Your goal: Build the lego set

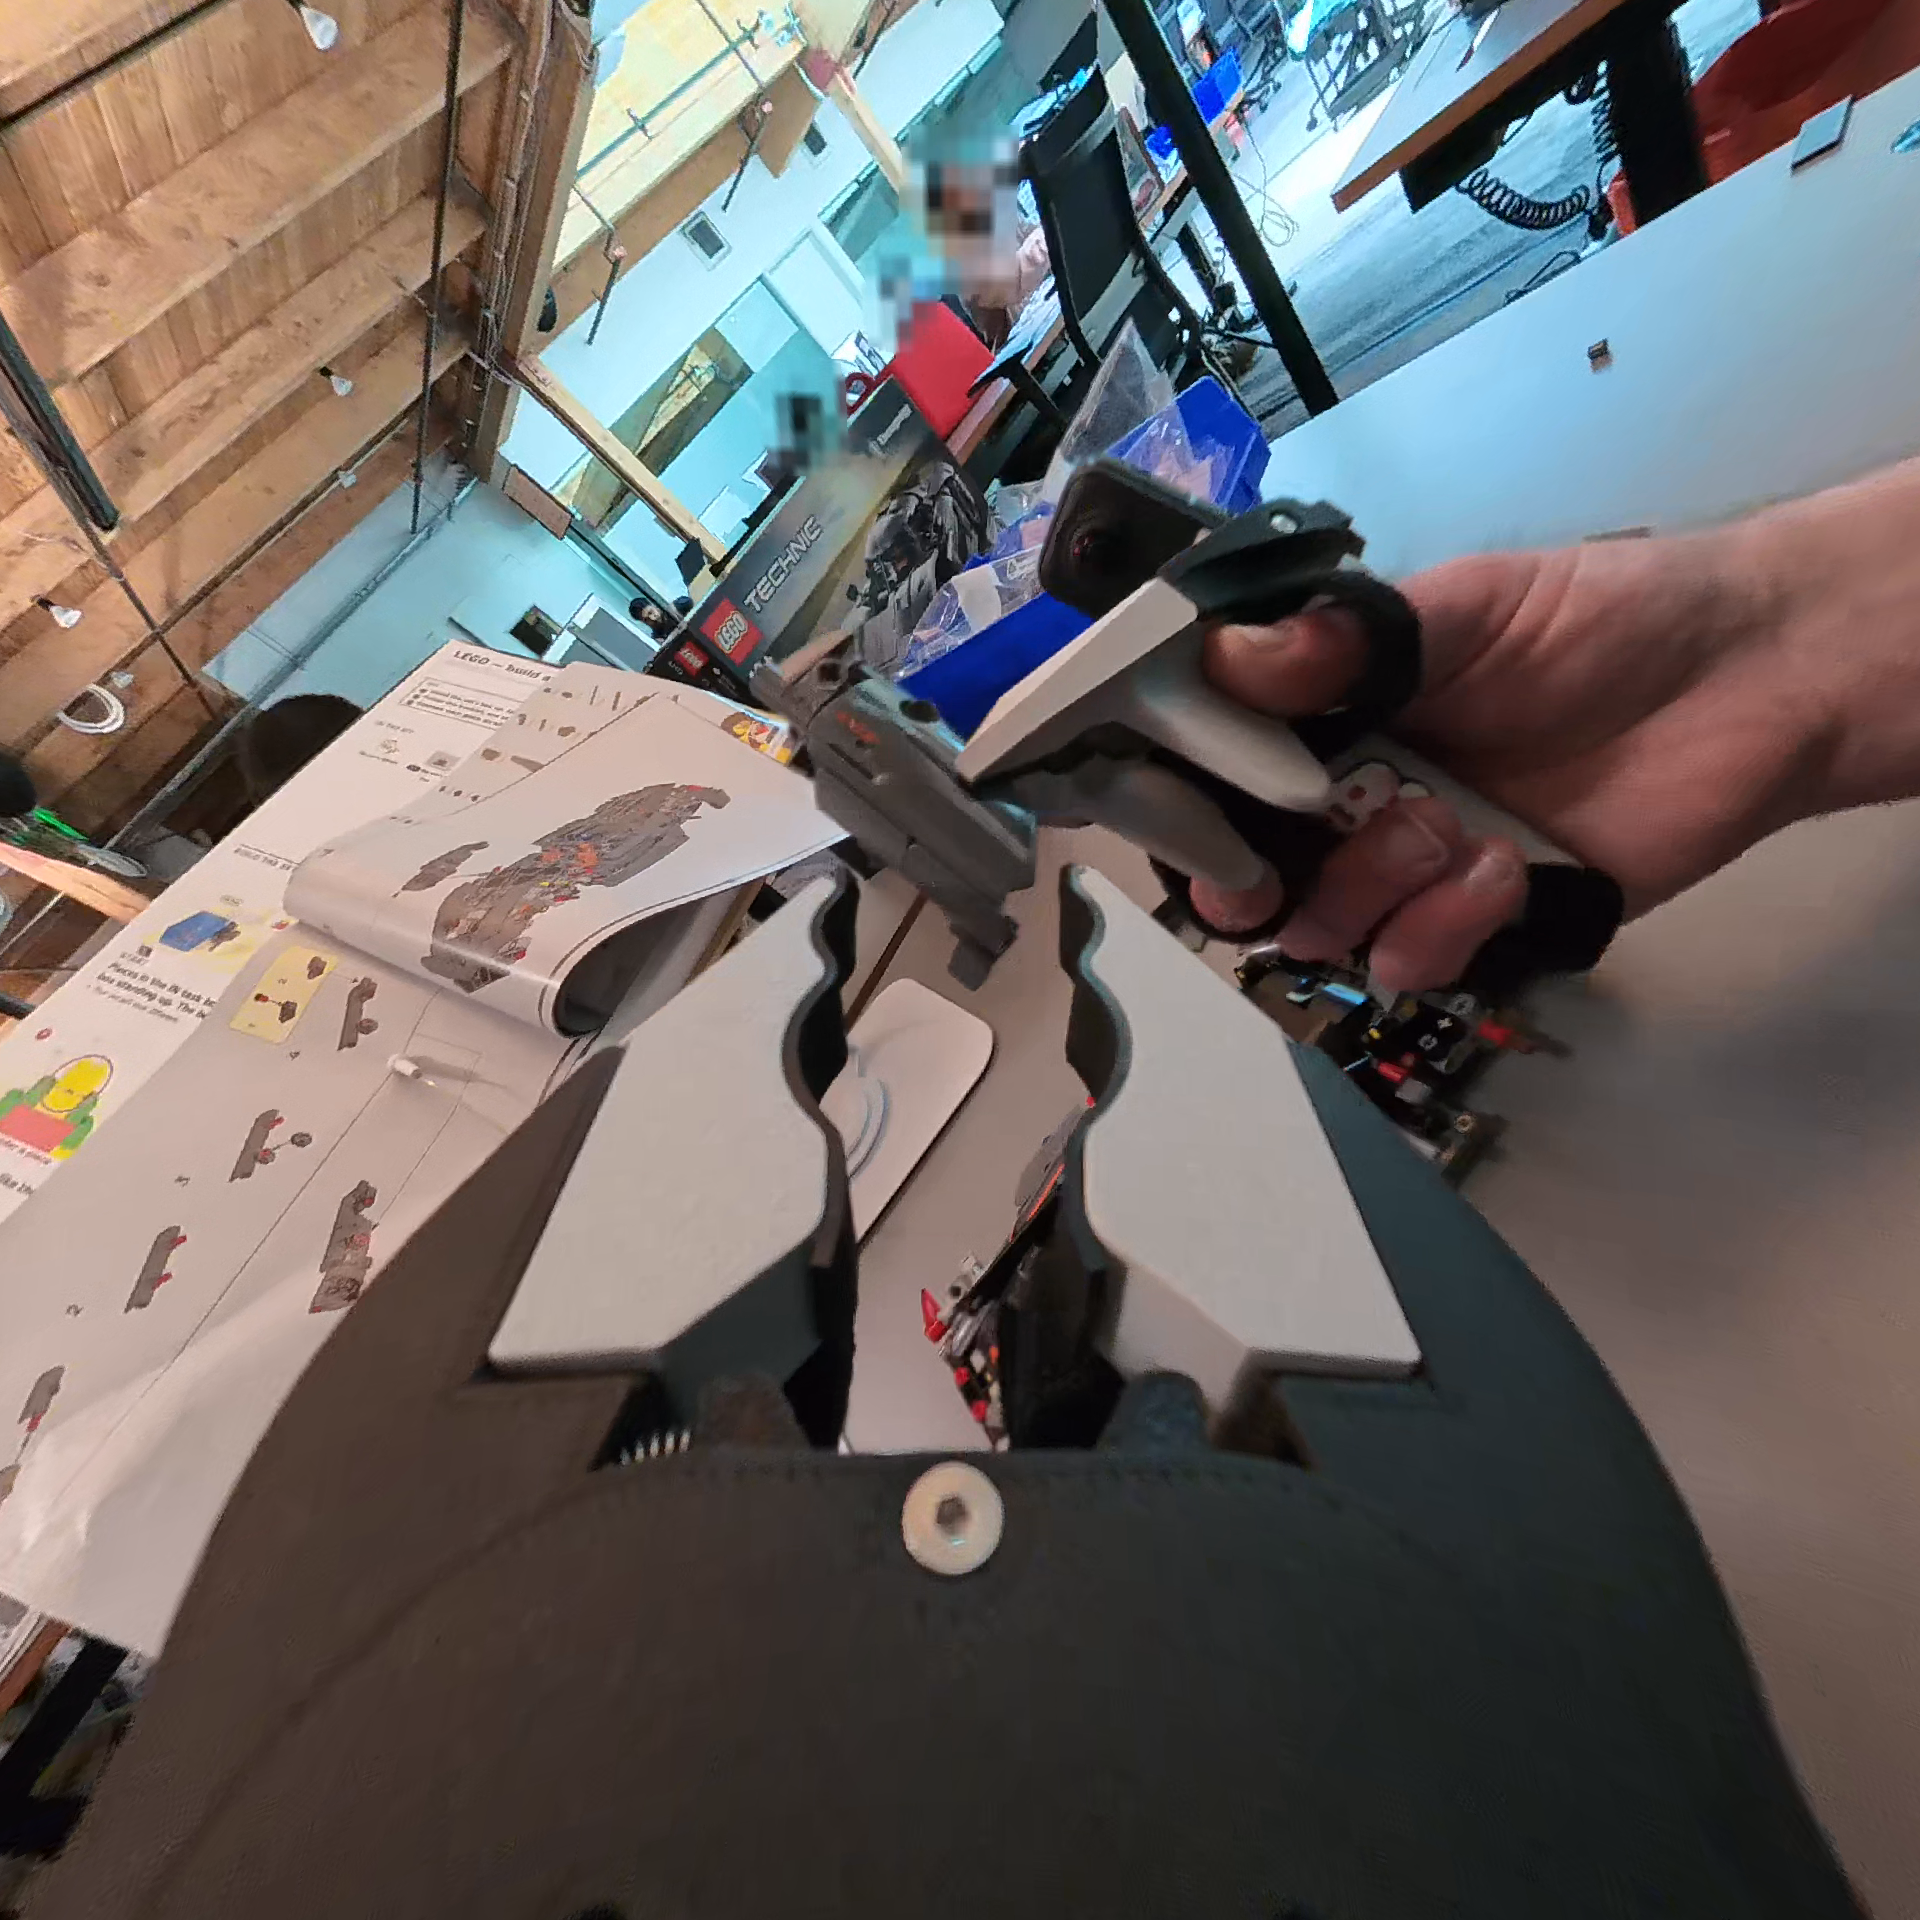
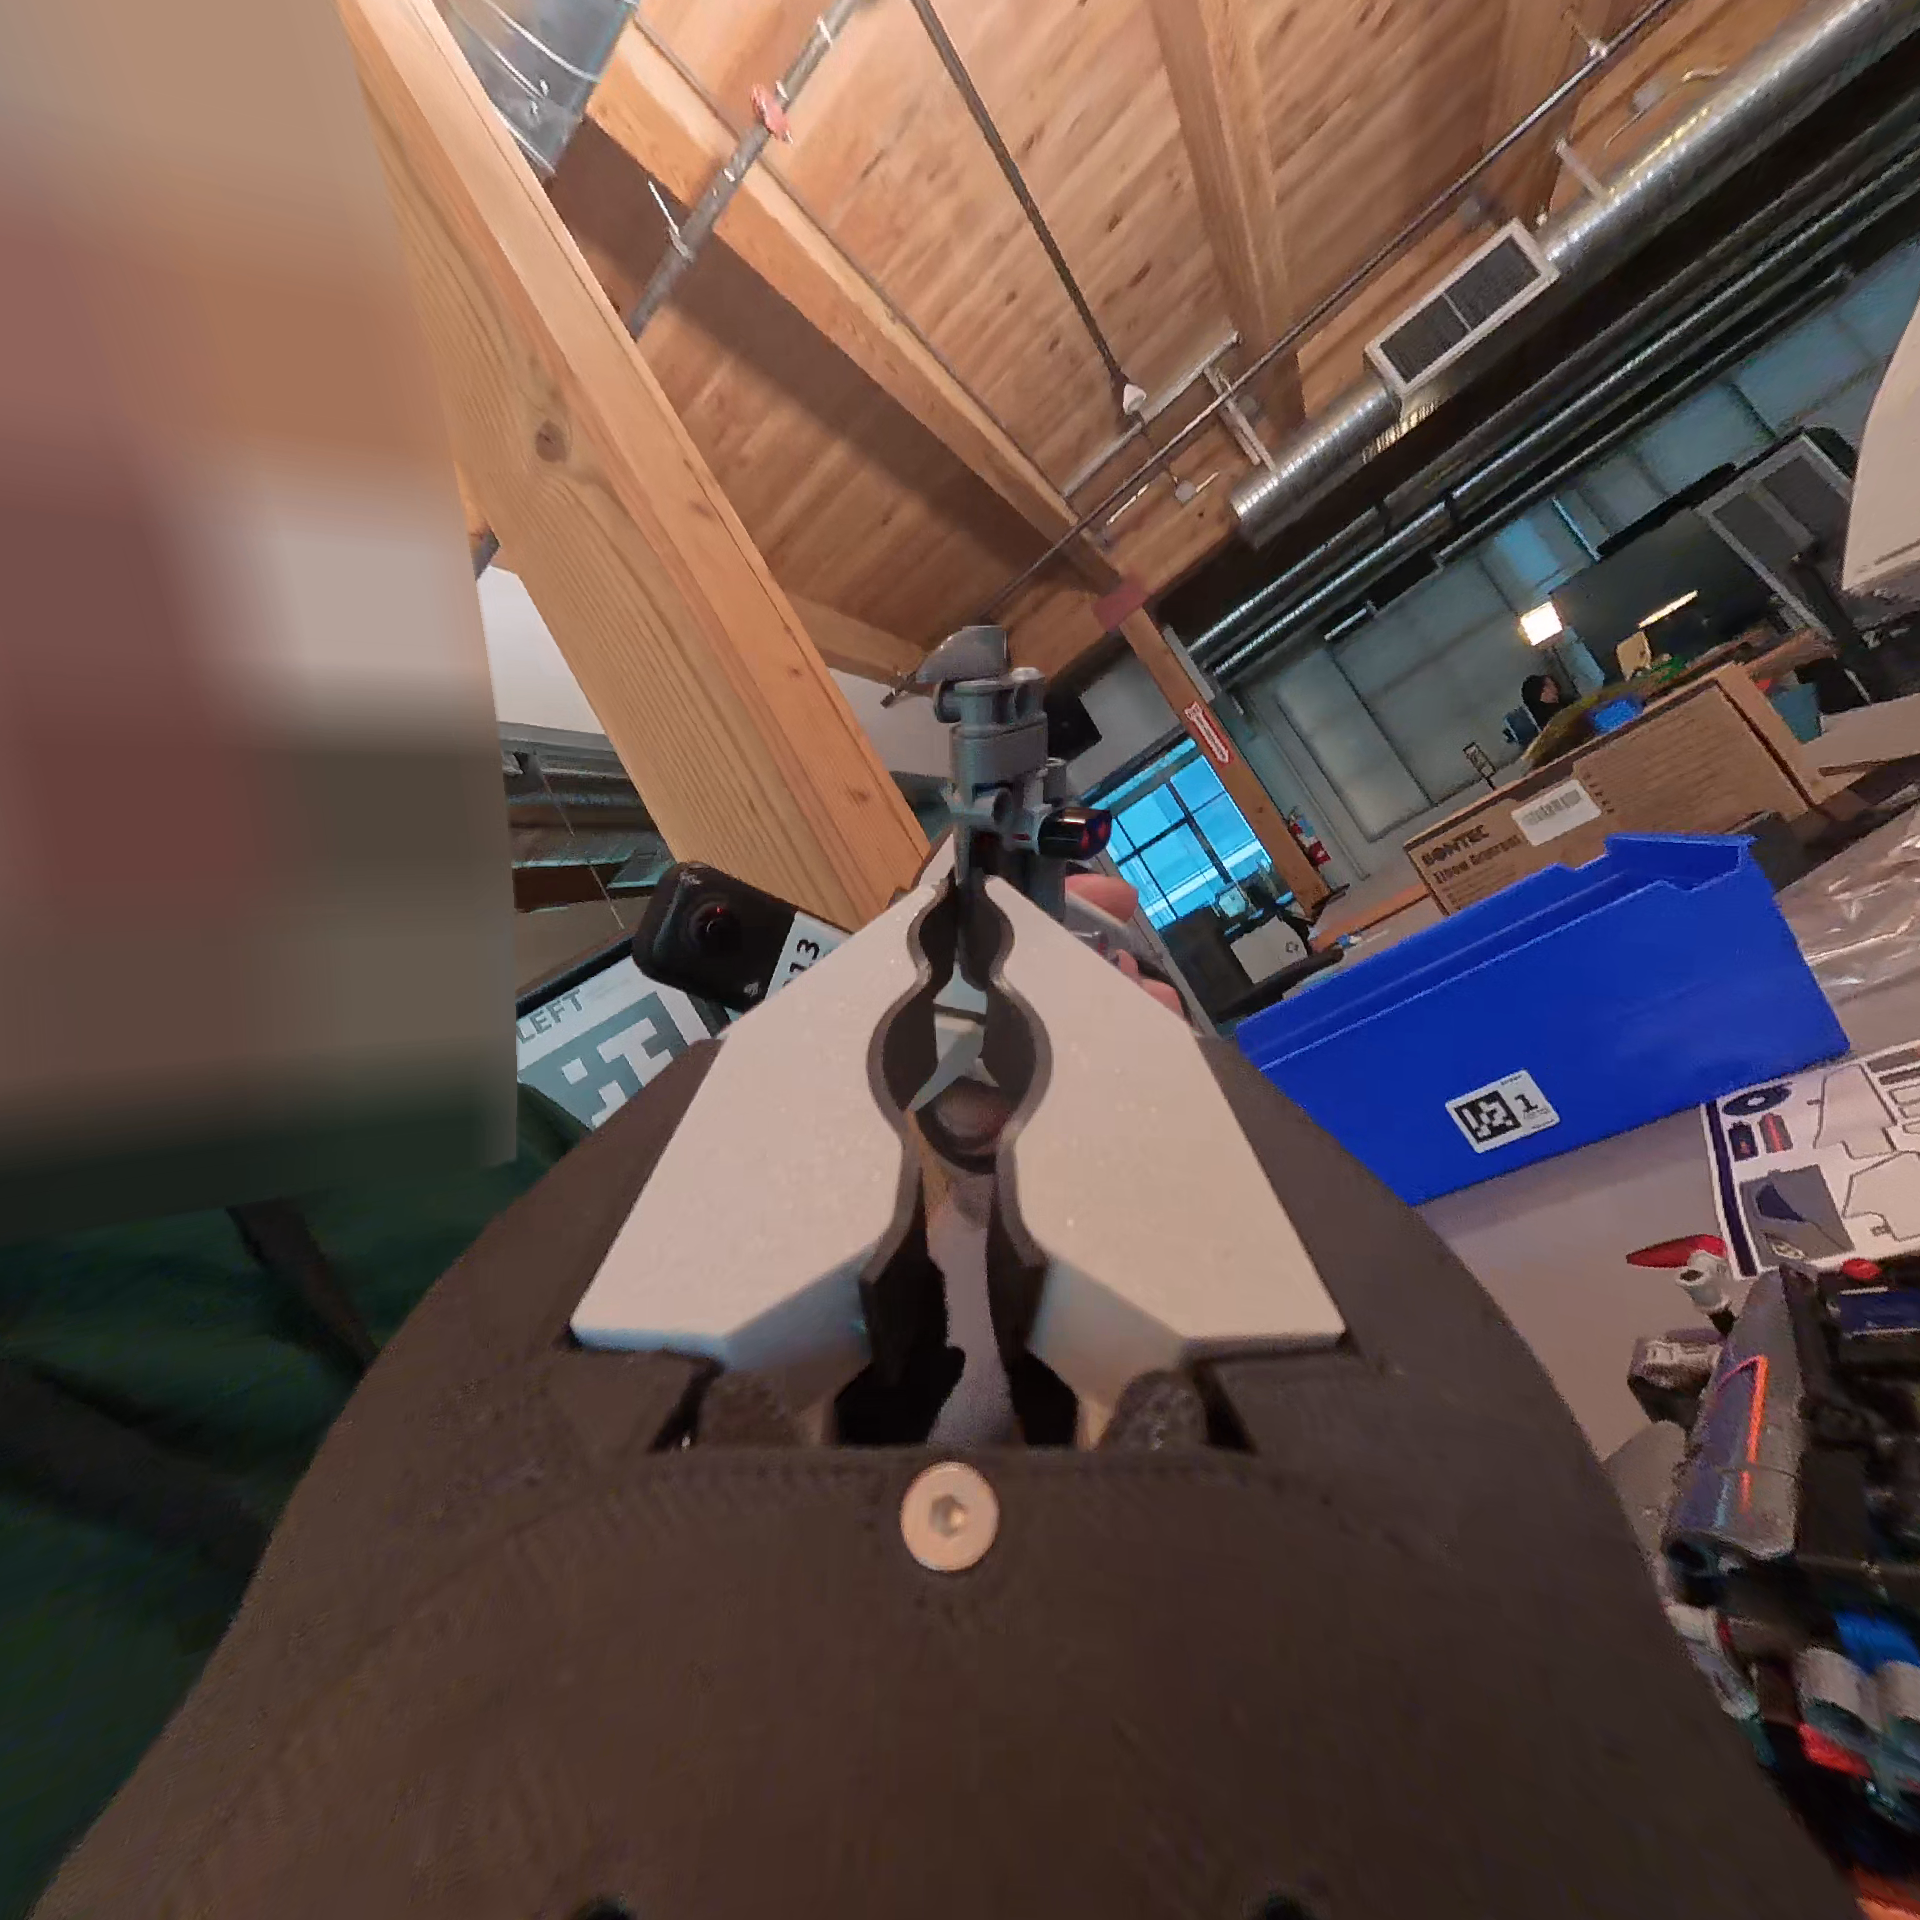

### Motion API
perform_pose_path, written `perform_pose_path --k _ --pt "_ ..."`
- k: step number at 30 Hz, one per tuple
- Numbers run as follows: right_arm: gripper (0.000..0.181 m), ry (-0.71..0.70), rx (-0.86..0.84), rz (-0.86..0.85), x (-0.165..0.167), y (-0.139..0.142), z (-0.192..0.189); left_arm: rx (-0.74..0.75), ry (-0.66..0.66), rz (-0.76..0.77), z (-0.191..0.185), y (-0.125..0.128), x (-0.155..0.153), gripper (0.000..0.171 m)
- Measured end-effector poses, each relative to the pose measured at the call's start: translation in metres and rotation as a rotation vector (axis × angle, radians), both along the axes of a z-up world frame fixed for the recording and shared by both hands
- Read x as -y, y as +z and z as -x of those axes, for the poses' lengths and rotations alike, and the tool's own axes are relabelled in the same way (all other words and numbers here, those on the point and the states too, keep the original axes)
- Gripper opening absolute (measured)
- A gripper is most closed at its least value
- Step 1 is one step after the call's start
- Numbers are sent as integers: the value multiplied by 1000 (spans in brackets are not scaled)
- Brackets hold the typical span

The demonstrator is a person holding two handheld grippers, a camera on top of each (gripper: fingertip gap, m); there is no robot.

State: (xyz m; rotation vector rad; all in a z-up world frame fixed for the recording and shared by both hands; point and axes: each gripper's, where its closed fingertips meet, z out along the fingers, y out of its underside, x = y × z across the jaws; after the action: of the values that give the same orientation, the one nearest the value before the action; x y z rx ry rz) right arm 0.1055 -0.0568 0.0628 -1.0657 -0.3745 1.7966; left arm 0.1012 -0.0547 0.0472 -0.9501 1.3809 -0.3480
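Observation:
My right gripper [image 2: 971, 883] is shut on a grey Lego sub-assembly [image 2: 992, 769] that sticks out past its fingertips, with a small black and red part on its side. In the left wrist view this assembly [image 1: 904, 800] hangs from the right gripper [image 1: 987, 790], which a hand holds above the table. My left gripper [image 1: 956, 894] is open. The assembly's lower end lies between its fingertips [image 1: 821, 914], with a gap on both sides. The left gripper's camera [image 2: 717, 925] shows just behind the right fingers.
An open instruction booklet [image 1: 582, 852] lies on the left over a printed sheet. A partly built dark model [image 2: 1808, 1507] lies on the grey table [image 1: 1714, 1195], as does a white pad [image 1: 914, 1081]. A blue bin [image 2: 1558, 997], a sticker sheet [image 2: 1829, 1164] and a Lego box [image 1: 790, 613] lie beyond. The tips of both grippers are at nearly the same place.

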Motion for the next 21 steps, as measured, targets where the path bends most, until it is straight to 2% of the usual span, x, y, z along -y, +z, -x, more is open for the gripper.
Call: perform_pose_path --k 5,11,17,21 --pt "0 35 -112 -14 3 4 -12 -28 55 -27 -5 -7 -3 20" --pt "0 43 -170 6 4 2 -18 -32 57 -67 -12 -6 -1 10" --pt "0 37 -200 5 10 0 -23 -5 39 -41 -18 -8 5 8" --pt "0 42 -210 -8 16 -1 -26 28 -31 30 -19 -6 12 8"
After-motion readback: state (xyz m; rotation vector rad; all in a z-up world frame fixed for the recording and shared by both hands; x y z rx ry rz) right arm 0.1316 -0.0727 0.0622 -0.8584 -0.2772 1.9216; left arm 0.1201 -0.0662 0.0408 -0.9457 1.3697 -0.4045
